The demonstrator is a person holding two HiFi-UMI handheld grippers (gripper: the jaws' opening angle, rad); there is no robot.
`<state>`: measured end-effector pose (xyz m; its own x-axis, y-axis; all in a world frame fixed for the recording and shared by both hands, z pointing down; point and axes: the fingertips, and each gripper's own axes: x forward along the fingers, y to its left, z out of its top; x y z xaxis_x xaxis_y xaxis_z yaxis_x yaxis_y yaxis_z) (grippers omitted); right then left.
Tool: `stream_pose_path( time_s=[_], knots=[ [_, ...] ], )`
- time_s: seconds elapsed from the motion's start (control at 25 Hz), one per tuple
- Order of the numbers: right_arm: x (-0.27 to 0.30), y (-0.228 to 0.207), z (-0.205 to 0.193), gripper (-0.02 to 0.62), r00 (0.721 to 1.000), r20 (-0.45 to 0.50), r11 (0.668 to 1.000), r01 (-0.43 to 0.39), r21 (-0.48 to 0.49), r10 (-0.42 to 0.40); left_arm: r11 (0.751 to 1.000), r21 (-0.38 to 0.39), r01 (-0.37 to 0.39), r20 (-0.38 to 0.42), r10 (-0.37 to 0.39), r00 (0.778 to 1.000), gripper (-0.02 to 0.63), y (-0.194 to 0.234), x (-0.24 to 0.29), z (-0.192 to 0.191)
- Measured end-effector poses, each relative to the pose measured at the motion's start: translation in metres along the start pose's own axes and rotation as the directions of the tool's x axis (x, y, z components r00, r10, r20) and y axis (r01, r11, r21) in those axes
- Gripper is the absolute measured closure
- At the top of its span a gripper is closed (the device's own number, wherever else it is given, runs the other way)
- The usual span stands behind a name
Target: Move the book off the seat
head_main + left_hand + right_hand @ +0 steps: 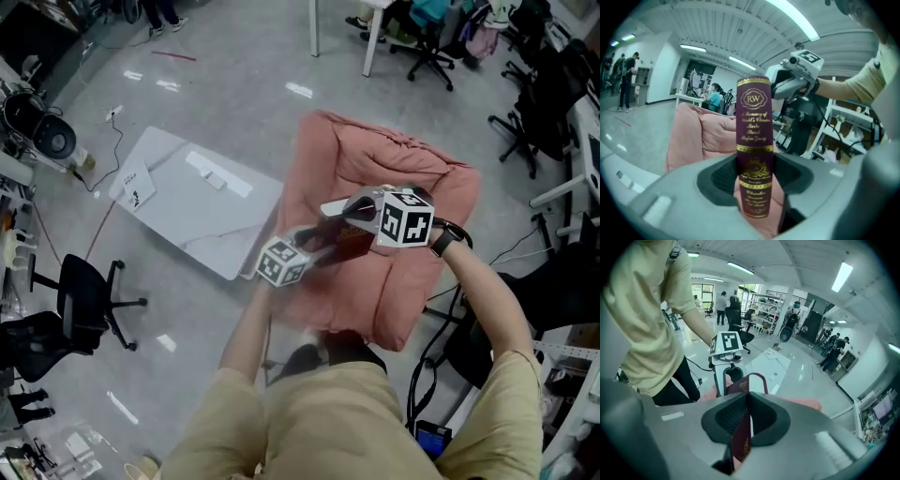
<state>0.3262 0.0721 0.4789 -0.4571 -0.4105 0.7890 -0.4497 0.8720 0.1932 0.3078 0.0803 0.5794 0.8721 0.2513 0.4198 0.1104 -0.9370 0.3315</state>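
Holding a maroon hardback book with gilt lettering (753, 117) between both tools, we have it over the middle of the pink padded seat (403, 159), at the centre of the head view; we cannot tell whether its lower end touches the cushion. The right gripper (747, 416) has its jaws closed on the thin edge of one cover board, near the centre of its own view. The left gripper (754, 171) has the spine standing between its jaws, and the pads look pressed against both of its sides. We judge the main risk to be the right-hand hold. It has only a single board, so pulling the two tools apart or lifting unevenly could swing the book open, fan the pages and strain the hinge. The spine is also glossy and rounded, so the left pads could slide along it and let the book drop back onto the cushion. In the left gripper view the spine faces the camera with its long axis running top to bottom of the frame, crest end up. A white rectangular low table (197, 206) lies left of the seat.
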Motion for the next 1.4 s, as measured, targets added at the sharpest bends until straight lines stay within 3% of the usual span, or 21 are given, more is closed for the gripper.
stream_pose_path(
  time_s=[0.36, 0.52, 0.84, 1.08, 1.4],
  knots=[
    [-0.066, 0.007, 0.134, 0.561, 0.996, 0.071, 0.995, 0.061, -0.085, -0.055, 0.984, -0.147, 0.104, 0.162, -0.08, 0.984, 0.387, -0.063, -0.116, 0.074],
    [-0.08, 0.02, 0.192, 0.558, 0.989, 0.12, 0.995, 0.088, -0.055, -0.081, 0.971, -0.195, 0.141, 0.233, -0.094, 0.968, 0.39, -0.088, -0.173, 0.09],
    [-0.086, 0.03, 0.26, 0.551, 0.95, 0.279, 0.983, 0.169, -0.071, -0.143, 0.941, -0.322, 0.101, 0.327, 0.011, 0.945, 0.391, -0.112, -0.243, 0.1],
    [-0.076, 0.042, 0.271, 0.543, 0.873, 0.478, 0.988, 0.144, -0.062, -0.098, 0.915, -0.403, 0.023, 0.412, 0.159, 0.897, 0.396, -0.118, -0.273, 0.085],
    [-0.056, 0.056, 0.264, 0.525, 0.725, 0.688, 0.998, -0.058, 0.018, 0.03, 0.818, -0.575, -0.019, 0.492, 0.364, 0.791, 0.399, -0.13, -0.289, 0.042]
  ],
)
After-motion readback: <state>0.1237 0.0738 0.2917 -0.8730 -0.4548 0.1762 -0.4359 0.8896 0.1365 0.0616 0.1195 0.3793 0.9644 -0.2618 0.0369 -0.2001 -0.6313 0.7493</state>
